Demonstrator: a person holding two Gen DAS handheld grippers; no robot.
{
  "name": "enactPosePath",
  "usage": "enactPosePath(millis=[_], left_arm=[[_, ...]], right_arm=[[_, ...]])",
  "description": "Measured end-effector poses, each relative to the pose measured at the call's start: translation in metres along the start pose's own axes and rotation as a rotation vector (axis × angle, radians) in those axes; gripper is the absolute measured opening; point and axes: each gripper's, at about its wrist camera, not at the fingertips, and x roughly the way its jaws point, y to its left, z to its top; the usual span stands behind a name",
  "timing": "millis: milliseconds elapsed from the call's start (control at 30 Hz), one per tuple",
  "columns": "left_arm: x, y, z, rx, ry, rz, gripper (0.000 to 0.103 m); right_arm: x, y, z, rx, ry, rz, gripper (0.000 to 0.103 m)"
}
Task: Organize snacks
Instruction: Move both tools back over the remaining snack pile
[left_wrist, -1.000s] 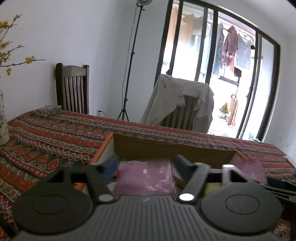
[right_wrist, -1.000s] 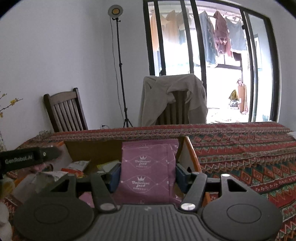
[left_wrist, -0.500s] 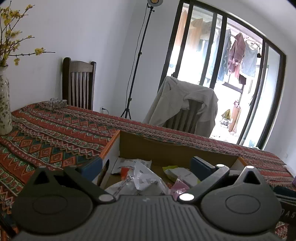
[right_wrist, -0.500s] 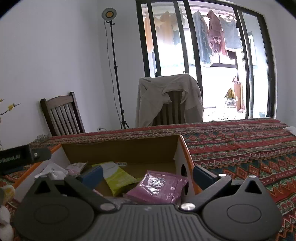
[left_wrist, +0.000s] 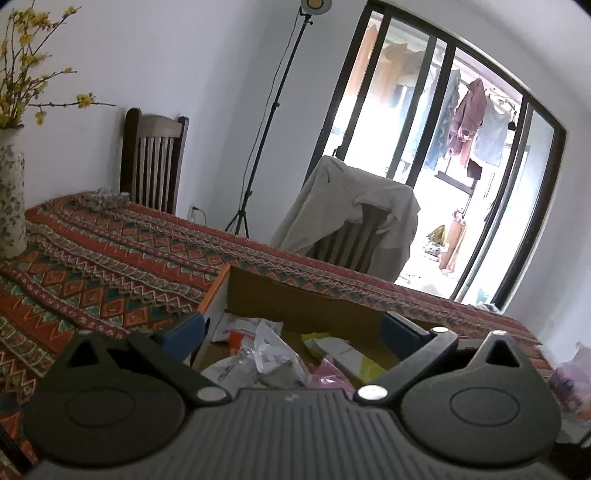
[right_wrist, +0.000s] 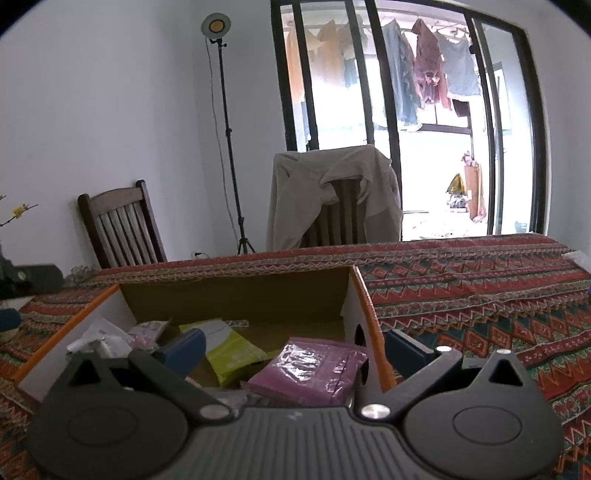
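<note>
Jaws spread wide and empty on both the left gripper (left_wrist: 291, 328) and the right gripper (right_wrist: 293, 341), each held above an open cardboard box (right_wrist: 236, 295). Beneath lies a table under a red patterned cloth (right_wrist: 461, 288). Across it stand a chair draped with a beige jacket (right_wrist: 332, 195), a bare wooden chair (right_wrist: 122, 229) and a lamp stand (right_wrist: 225, 122). Inside the box rest a pink snack packet (right_wrist: 306, 369), a green-and-white packet (right_wrist: 229, 347) and crumpled clear wrappers (left_wrist: 266, 354). The box's right wall rises between the right gripper's pads.
</note>
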Motion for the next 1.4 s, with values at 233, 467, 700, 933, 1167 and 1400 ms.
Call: enactPosePath(millis=[233,467,700,933,1167,1400], left_arm=[[-0.04,0.012,-0.001,0.015,-0.009,0.01,0.103],[-0.065,0.041,-0.02,0.009,0.033,0.053,0.103],[-0.098,0.062,-0.053,0.058,0.068,0.066,0.103],[-0.13,0.076,-0.089,0.11,0.098,0.065,0.103],[-0.145,0.078,-0.108,0.117,0.127,0.058,0.103],[-0.154,0.089,-0.117,0.115,0.14,0.069,0.103]], right_arm=[[-0.031,0.01,0.008,-0.044,-0.011,-0.023,0.103],[-0.074,0.015,-0.003,-0.048,-0.006,0.008,0.103],[-0.11,0.021,-0.035,-0.057,0.036,0.019,0.103],[-0.134,0.027,-0.075,-0.065,0.103,0.039,0.103],[-0.15,0.038,-0.093,-0.062,0.129,0.054,0.103],[-0.151,0.053,-0.107,-0.067,0.181,0.104,0.103]])
